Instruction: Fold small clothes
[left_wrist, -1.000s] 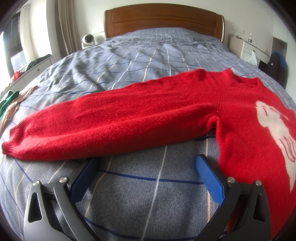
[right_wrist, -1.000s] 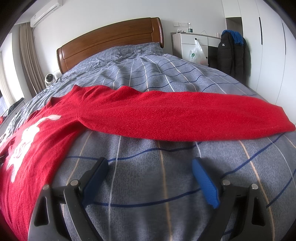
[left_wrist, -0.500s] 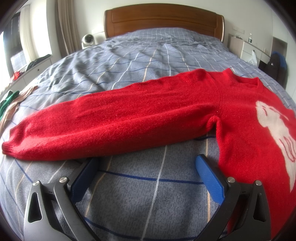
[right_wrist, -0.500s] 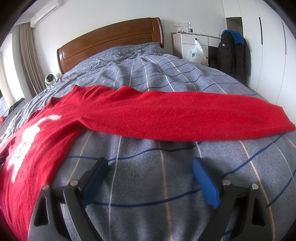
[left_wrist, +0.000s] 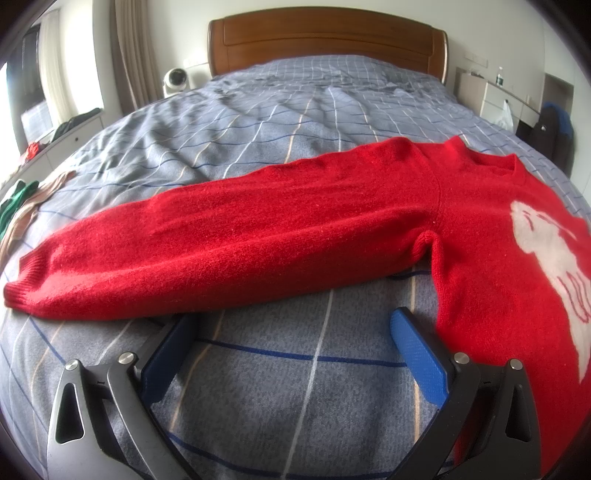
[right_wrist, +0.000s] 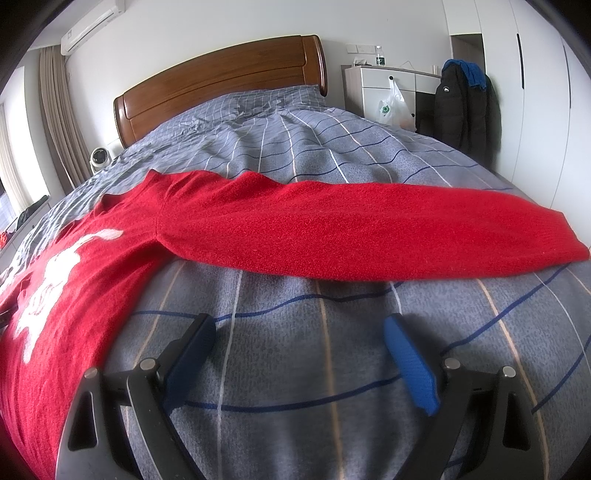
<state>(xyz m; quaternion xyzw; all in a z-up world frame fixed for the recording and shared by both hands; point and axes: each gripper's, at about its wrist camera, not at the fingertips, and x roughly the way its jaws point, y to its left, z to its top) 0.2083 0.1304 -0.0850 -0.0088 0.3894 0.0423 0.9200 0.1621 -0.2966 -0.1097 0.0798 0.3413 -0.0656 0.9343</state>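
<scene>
While red sweater lies flat on bed, both hand-held grippers empty, spread

sweater lies flat on the bed, sleeves spread out to both sides, collar toward the headboard. left gripper sits in front of the left sleeve, sweater body to its right. right gripper sits in front of the right sleeve, body to its left. loose clothes at the bed's left edge. dresser and hanging jacket right of the headboard.
</scene>
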